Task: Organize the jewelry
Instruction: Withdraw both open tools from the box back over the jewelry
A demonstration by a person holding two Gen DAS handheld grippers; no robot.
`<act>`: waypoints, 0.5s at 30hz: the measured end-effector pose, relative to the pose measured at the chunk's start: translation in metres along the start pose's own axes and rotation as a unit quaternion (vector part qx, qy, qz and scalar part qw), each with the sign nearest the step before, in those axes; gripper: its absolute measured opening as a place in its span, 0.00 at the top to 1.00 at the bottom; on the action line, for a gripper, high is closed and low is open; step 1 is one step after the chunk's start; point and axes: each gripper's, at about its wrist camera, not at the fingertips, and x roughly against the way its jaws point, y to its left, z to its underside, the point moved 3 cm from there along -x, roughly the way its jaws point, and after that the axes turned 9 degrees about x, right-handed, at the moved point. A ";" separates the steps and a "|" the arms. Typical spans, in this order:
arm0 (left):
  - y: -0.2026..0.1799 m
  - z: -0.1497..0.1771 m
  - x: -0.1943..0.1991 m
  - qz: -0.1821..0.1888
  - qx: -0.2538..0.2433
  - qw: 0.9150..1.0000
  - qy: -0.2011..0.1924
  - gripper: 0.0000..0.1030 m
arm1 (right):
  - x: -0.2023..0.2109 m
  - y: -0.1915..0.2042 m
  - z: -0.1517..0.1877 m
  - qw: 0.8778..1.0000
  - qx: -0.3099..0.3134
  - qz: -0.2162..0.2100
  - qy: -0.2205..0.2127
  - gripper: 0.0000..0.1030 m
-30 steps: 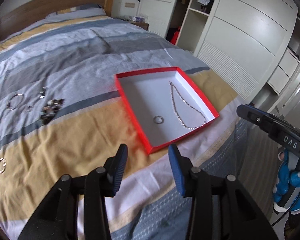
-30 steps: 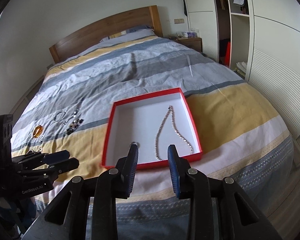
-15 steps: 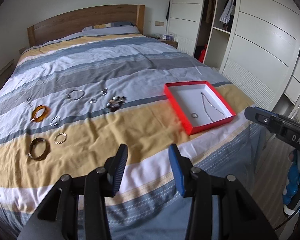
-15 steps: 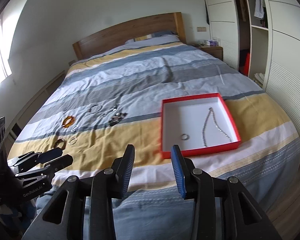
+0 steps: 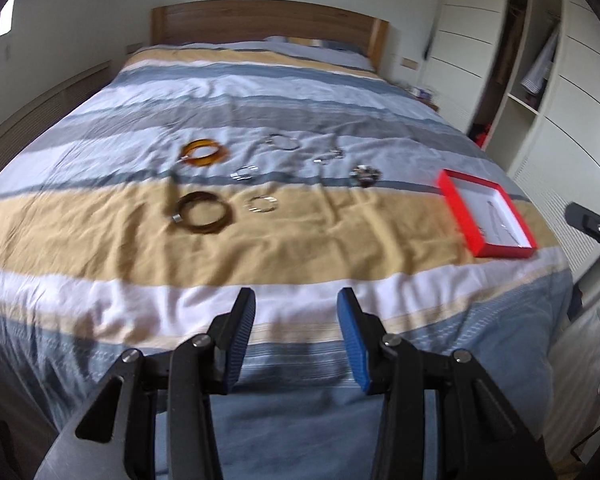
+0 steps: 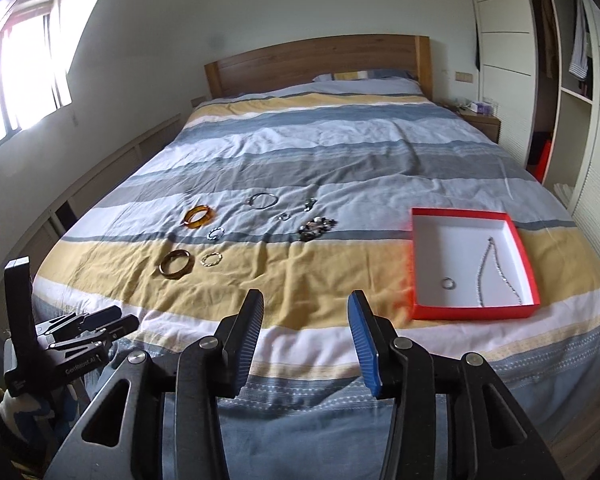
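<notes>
- Two pieces are already lying in the red box (image 6: 474,264): a small ring (image 6: 448,283) and a silver chain necklace (image 6: 494,276), side by side and apart on its white floor.
- Both views are pulling back and swinging away from the box, which filled their middle a second ago and is now sitting at the right side of the striped bed (image 6: 340,152).
- Coming into view are the loose pieces on the left half of the bed: an amber bangle (image 6: 198,216), a dark brown bangle (image 6: 175,264), a thin silver hoop (image 6: 263,200), a gold ring (image 6: 212,259) and a dark beaded cluster (image 6: 316,229), all well apart from the box.
- Right gripper (image 6: 306,332) is opening its jaws, with nothing between them.
- Left gripper (image 5: 296,332) is holding its jaws about halfway apart, also carrying nothing; it is showing low at the left of the right wrist view.
- Judging from this, a drop into the box seems finished, and the next pick probably lies among the loose pieces; most of the sorting is not yet done.
</notes>
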 end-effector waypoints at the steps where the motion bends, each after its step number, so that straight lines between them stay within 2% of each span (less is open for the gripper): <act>1: 0.008 0.000 -0.001 -0.005 0.007 1.000 0.000 0.60 | -0.004 0.002 0.000 1.000 0.002 -0.002 0.003 0.58; 6: 0.042 -0.001 -0.011 -0.030 0.040 0.999 0.000 0.61 | -0.023 0.001 0.002 1.000 0.001 -0.007 0.020 0.58; 15: 0.065 -0.022 -0.041 -0.053 0.060 0.997 0.004 0.61 | -0.067 -0.003 0.002 0.998 -0.001 -0.015 0.054 0.58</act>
